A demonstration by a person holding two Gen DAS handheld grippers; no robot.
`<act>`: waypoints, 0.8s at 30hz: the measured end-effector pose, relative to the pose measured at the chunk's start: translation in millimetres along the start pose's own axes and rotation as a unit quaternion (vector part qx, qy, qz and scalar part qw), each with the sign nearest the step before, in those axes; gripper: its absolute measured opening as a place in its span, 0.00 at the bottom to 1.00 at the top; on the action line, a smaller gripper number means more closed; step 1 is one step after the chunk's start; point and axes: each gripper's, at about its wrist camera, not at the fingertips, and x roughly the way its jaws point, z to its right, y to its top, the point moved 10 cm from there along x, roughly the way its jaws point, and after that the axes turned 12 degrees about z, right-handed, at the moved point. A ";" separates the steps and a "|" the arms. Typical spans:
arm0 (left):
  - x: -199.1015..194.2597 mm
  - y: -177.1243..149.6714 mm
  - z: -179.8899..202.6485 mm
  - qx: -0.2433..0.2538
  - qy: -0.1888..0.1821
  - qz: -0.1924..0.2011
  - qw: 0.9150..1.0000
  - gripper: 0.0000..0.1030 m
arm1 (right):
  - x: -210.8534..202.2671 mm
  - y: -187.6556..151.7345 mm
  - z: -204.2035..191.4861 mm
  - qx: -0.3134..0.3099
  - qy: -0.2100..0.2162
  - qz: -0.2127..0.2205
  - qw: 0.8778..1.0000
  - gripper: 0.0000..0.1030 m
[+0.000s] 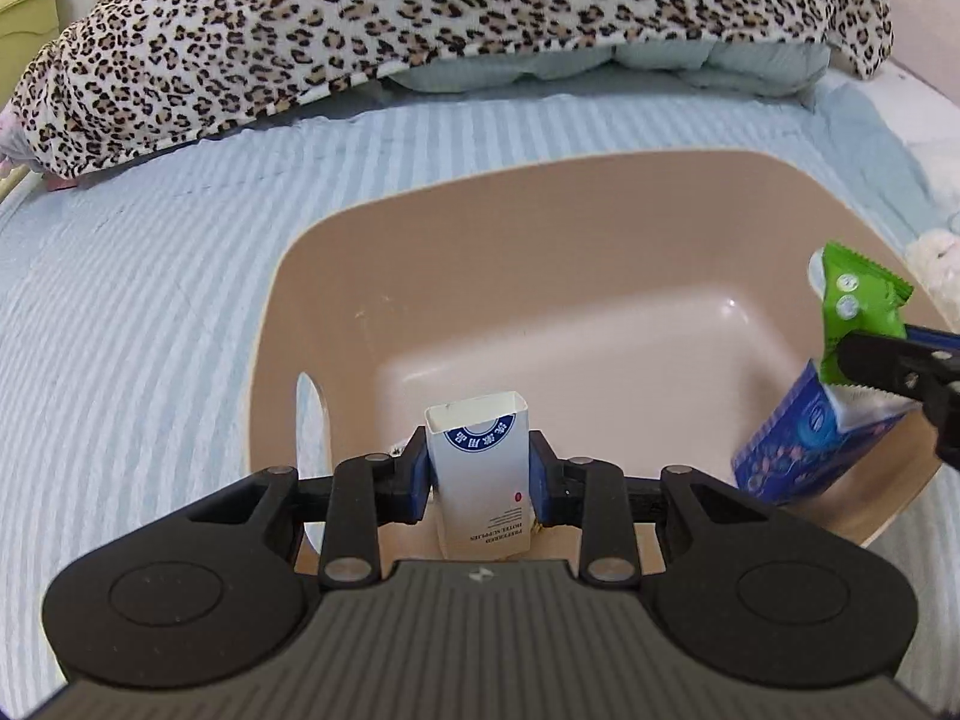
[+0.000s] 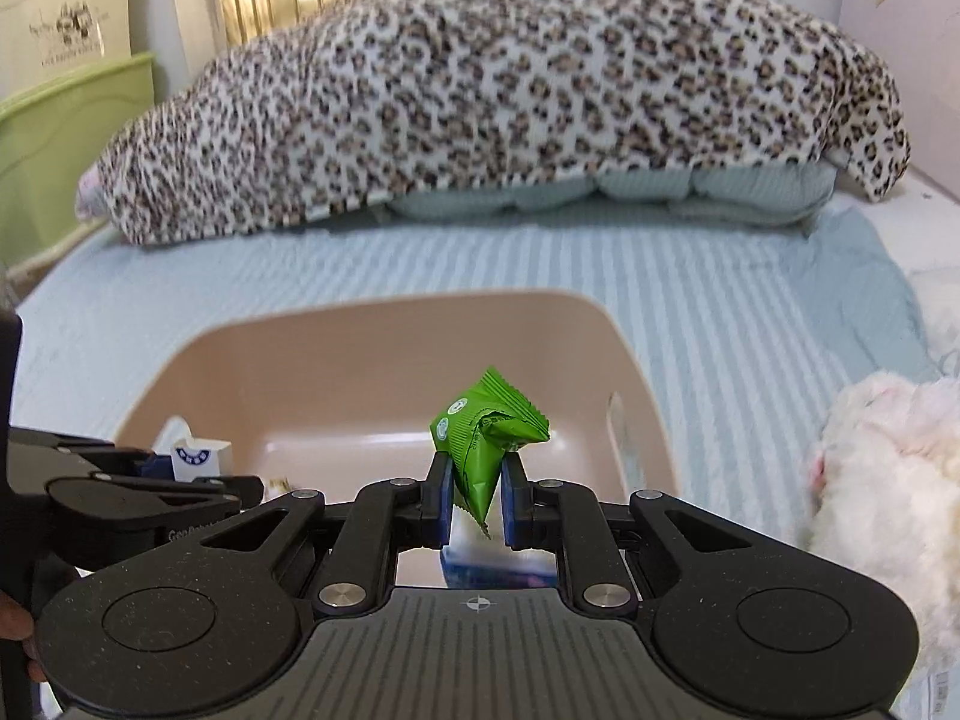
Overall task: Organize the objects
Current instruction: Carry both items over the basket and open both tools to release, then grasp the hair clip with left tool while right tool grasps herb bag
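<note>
White carton [image 1: 480,468] pinched by left gripper [image 1: 480,474] fingers at lower centre: light, crushable, held mid-sides. Green sachet [image 2: 480,438] clamped by right gripper [image 2: 476,501]: light, crinkly, slippery.

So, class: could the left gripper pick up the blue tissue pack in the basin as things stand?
Probably not: the left gripper is shut on the white box, so it has no free grip for the blue tissue pack.
</note>
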 end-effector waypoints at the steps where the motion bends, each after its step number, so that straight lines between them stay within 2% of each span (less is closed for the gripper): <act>1: -0.4 -0.2 0.5 0.001 -0.001 0.000 1.000 0.35 | 0.1 -2.0 0.0 0.002 0.001 -0.003 1.000 0.15; 3: -5.9 1.2 -0.7 0.003 -0.003 0.004 1.000 0.37 | -1.4 -1.5 0.1 0.005 0.005 -0.005 1.000 0.16; 5: -14.9 5.4 -0.5 0.004 -0.003 0.009 1.000 0.58 | -7.4 4.1 1.6 0.009 0.005 0.005 1.000 0.31; 7: -27.9 12.8 -1.5 0.003 -0.002 0.025 1.000 0.71 | -17.8 12.0 2.3 0.016 0.010 0.018 1.000 0.43; 10: -49.1 19.9 -1.7 0.009 0.003 0.043 0.999 0.74 | -36.8 21.6 0.5 0.013 0.012 0.035 0.999 0.48; 13: -70.0 20.0 -3.4 0.006 0.003 0.052 0.999 0.83 | -57.2 26.2 -1.3 0.005 0.010 0.047 0.999 0.60; 15: -82.8 18.6 -4.3 0.007 0.004 0.059 0.998 0.85 | -70.6 27.6 -2.4 0.005 0.011 0.050 0.999 0.64; 19: -102.1 11.4 -4.8 0.008 0.003 0.062 0.998 0.87 | -90.1 20.7 -4.0 0.002 0.017 0.040 0.999 0.78; 24: -122.8 -9.1 -6.4 0.001 -0.003 0.055 0.999 0.87 | -107.1 3.5 -5.1 0.005 0.017 0.022 1.000 0.83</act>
